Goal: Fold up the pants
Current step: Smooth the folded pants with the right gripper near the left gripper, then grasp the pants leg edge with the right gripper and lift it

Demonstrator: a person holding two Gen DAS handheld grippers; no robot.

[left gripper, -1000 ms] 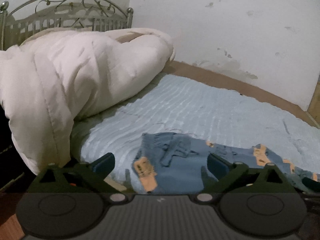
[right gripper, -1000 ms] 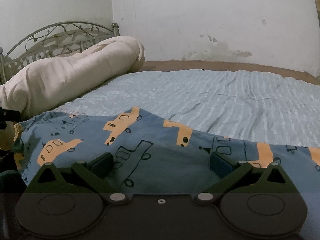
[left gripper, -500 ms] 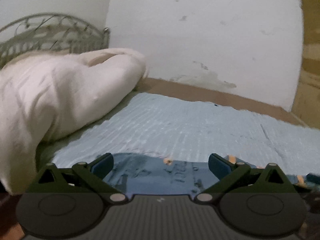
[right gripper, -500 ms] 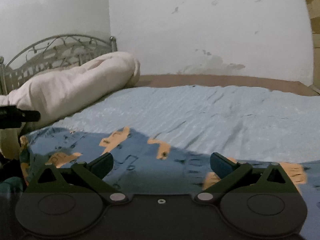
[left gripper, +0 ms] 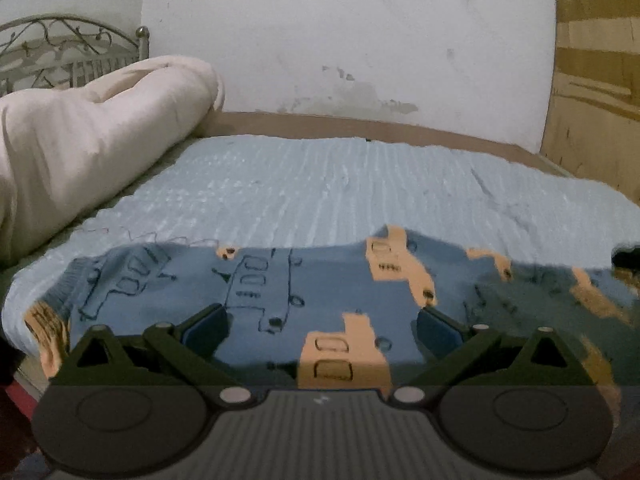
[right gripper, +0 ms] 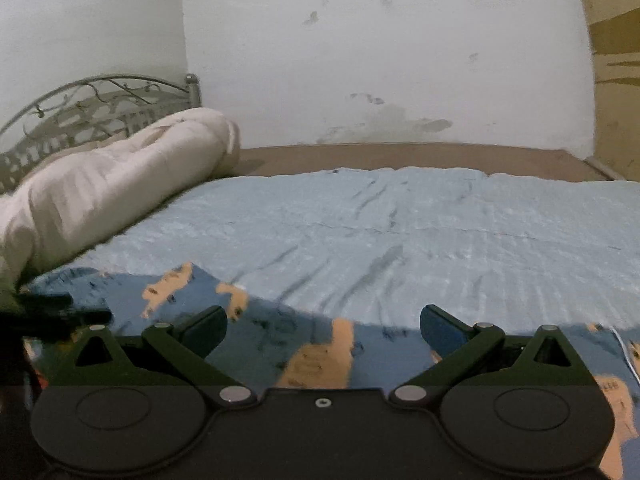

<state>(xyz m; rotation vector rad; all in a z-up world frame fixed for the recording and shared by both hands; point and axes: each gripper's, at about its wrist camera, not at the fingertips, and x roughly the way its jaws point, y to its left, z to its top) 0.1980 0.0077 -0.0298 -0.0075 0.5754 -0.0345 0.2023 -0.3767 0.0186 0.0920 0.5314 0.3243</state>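
**A:** Soft knit pants (left gripper: pixel 256 304), blue with orange trucks and thin outlined vehicle doodles, spread flat across the near edge of the bed. Ribbed cuff or waistband bunched at the far left end, orange patch there too. Print a bit smeared by blur.

**B:** Same pants (right gripper: pixel 280 344) from the right wrist view, lying low along the bottom, far edge wavy and rumpled. And underneath?

**A:** Pale blue bedspread (left gripper: pixel 360 192), ribbed or waffle-like texture, fine rows running away toward the wall, a few shallow creases. Loose thread squiggle along the near left edge.

**B:** More creases on this side of the bedspread (right gripper: pixel 440 232), long dark folds fanning out from the middle.

**A:** Left gripper (left gripper: pixel 320 322): dark angular fingers spread wide, blue pads facing in, nothing pinched, hovering just over the fabric. Touching or not, hard to say.

**B:** Right gripper (right gripper: pixel 323 322): also spread wide, nothing between the pads, pants right below. Tip of the other gripper poking in at the left edge, blurry.

**A:** Puffy cream comforter (left gripper: pixel 88 136) rolled into a fat sausage shape along the left side. Curly wrought-metal headboard (left gripper: pixel 60 48) behind it.

**B:** Scuffed, stained white wall (right gripper: pixel 380 60) at the back, brown mattress strip (right gripper: pixel 400 156) showing beyond the bedspread, wooden panel (right gripper: pixel 612 80) off to the right.
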